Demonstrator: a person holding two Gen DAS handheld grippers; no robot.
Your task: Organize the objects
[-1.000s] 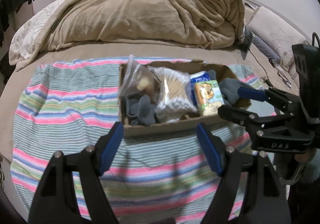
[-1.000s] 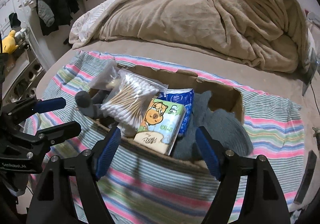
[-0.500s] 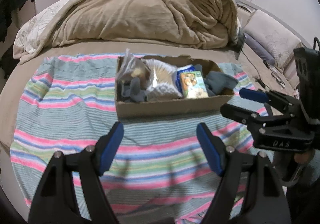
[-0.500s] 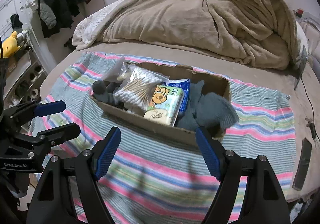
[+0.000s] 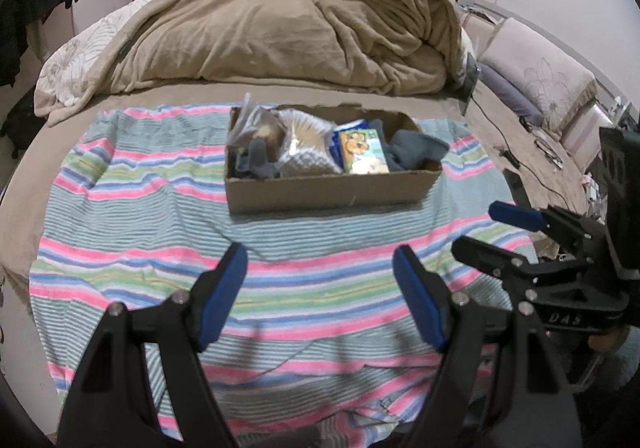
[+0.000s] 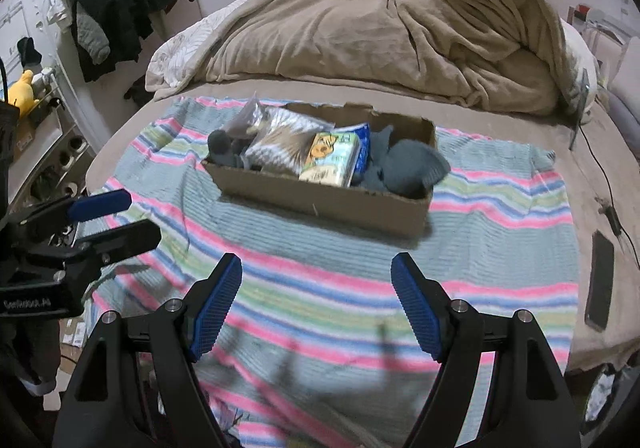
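We're over a bed [image 5: 168,97] under a striped pastel cloth [image 5: 132,215], tan blanket [image 5: 280,23] heaped at twelve o'clock. One brown cardboard box [image 5: 328,189] sits mid-cloth, packed. Left gripper [image 5: 320,280] and right gripper [image 6: 316,288]: two sets of jaws, both apart, empty.

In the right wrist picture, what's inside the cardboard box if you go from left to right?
Dark grey sock → bag of cotton swabs → cartoon tissue pack → blue packet → grey cloth.
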